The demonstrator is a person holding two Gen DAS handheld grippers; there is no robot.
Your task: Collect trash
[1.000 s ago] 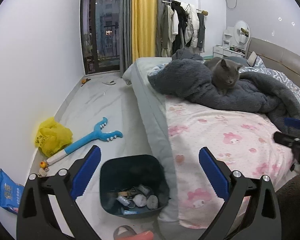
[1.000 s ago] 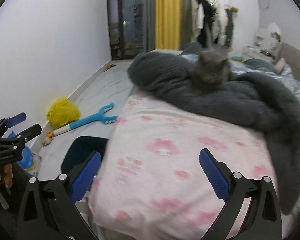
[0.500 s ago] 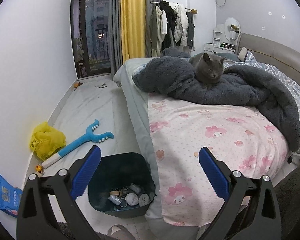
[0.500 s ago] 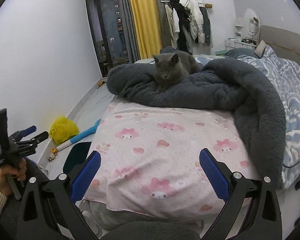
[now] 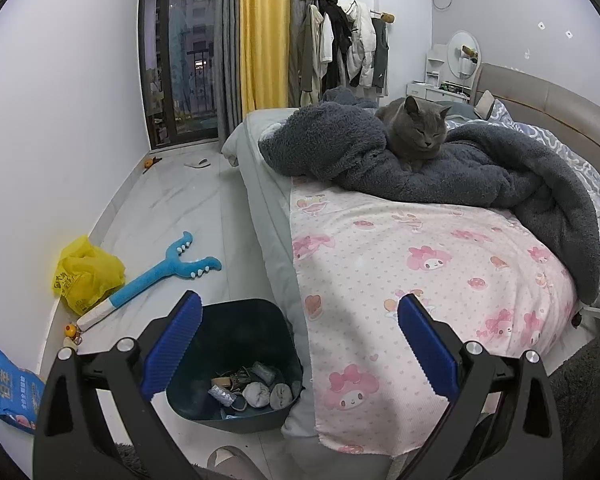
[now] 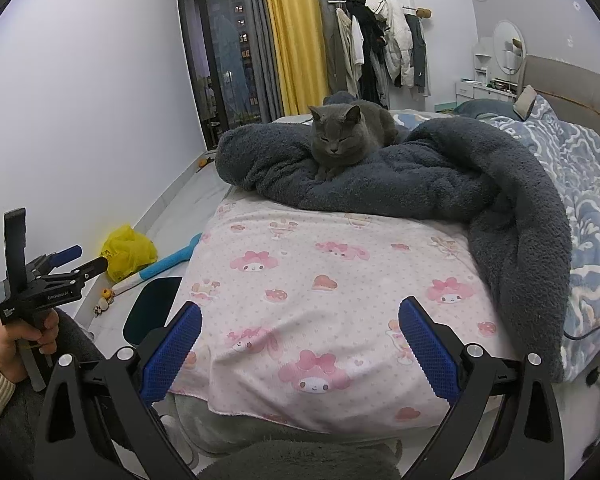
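A dark teal trash bin (image 5: pixel 240 364) stands on the floor beside the bed and holds several bits of crumpled trash (image 5: pixel 256 390). A yellow plastic bag (image 5: pixel 86 274) lies by the wall and a blue snack packet (image 5: pixel 6 388) lies at the far left. My left gripper (image 5: pixel 300 344) is open and empty, above the bin and the bed's corner. My right gripper (image 6: pixel 300 344) is open and empty over the pink sheet (image 6: pixel 340 280). The left gripper also shows in the right wrist view (image 6: pixel 82 262), held in a hand. The bin (image 6: pixel 148 312) and the yellow bag (image 6: pixel 128 252) show there too.
A blue claw-shaped toy stick (image 5: pixel 156 276) lies on the floor. A grey cat (image 5: pixel 416 136) rests on a dark fleece blanket (image 5: pixel 480 176) on the bed. A slipper (image 5: pixel 198 163) and a small orange thing (image 5: pixel 148 163) lie near the balcony door. A clothes rack (image 5: pixel 348 48) stands behind.
Both grippers have pulled back and risen from the bed and bin. The views now take in more of the bed and floor. Both stay open and empty.
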